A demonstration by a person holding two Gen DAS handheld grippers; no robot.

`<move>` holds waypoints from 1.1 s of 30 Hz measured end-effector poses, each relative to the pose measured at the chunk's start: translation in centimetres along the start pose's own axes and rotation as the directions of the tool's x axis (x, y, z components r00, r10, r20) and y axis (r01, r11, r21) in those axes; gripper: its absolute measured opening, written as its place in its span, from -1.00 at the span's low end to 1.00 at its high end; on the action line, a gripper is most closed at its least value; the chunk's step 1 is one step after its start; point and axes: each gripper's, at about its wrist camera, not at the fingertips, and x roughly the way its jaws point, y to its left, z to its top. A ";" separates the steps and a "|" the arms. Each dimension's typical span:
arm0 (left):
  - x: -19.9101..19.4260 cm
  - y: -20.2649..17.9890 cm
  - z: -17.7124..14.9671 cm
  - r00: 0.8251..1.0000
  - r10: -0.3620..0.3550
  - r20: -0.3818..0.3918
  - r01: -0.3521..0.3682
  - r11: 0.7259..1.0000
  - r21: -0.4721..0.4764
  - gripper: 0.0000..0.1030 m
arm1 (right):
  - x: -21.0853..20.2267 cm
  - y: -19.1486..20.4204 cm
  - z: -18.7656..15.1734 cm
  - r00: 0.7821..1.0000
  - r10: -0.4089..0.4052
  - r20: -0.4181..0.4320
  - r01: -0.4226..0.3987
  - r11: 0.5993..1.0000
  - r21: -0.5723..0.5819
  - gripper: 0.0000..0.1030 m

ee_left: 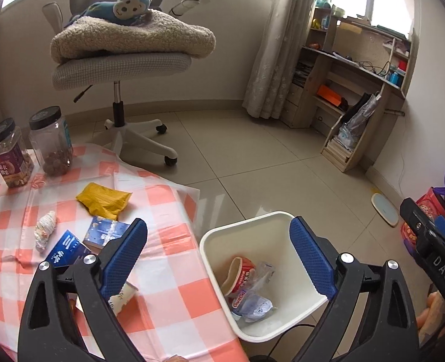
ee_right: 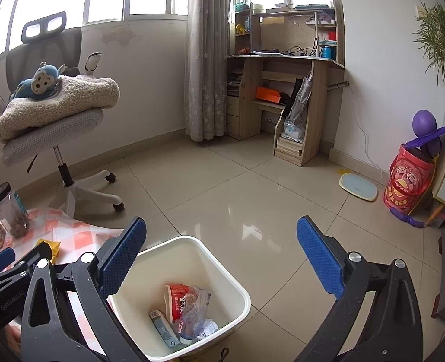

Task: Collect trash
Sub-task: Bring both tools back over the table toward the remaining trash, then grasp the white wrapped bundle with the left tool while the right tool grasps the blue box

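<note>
**Both claws spread over the bin, nothing held**

Left claw (ee_left: 219,253): jaws wide apart, empty, pointing forward and down across the worktop (ee_left: 174,295) edge, its right finger over the white bin (ee_left: 270,223). Right claw (ee_right: 222,253): jaws also wide apart, empty, hanging above the same bin (ee_right: 174,247), which stands on the floor just beside the worktop.

Count in the bin: one red cup-shaped wrapper (ee_right: 177,297), one crumpled clear plastic piece (ee_right: 196,316), one small grey carton (ee_right: 163,327).

Count on the checked worktop: one yellow packet (ee_left: 104,200), one wad of tissue (ee_left: 44,230), two blue boxes (ee_left: 106,230), one small cup (ee_left: 122,297) under the left finger, two lidded jars (ee_left: 52,141).
</note>
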 end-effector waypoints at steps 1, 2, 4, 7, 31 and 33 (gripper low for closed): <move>-0.3 0.3 0.0 1.000 0.025 0.013 -0.025 1.000 0.007 0.82 | -0.1 0.5 0.0 1.000 0.001 0.004 -0.001 1.000 -0.011 0.86; -0.6 0.7 0.0 0.999 0.047 0.023 -0.047 0.999 0.015 0.82 | -0.3 1.0 -0.1 1.000 0.004 0.008 -0.003 1.000 -0.021 0.86; -1.1 1.4 0.1 0.995 0.088 0.040 -0.090 0.996 0.024 0.82 | -0.5 2.0 -0.2 1.000 0.011 0.012 -0.010 0.999 -0.042 0.86; -1.7 3.0 0.1 0.989 0.135 0.056 -0.137 0.990 0.021 0.86 | -0.8 3.6 -0.4 0.999 0.032 0.008 -0.031 0.997 -0.068 0.86; 2.0 21.6 0.0 0.911 0.343 -0.229 -0.370 0.925 -0.087 0.86 | -0.9 18.1 -2.9 0.961 0.231 -0.150 -0.253 0.956 -0.148 0.86; 3.4 23.2 0.2 0.901 0.352 -0.253 -0.380 0.923 -0.067 0.86 | -0.8 19.1 -3.2 0.955 0.243 -0.168 -0.268 0.952 -0.147 0.86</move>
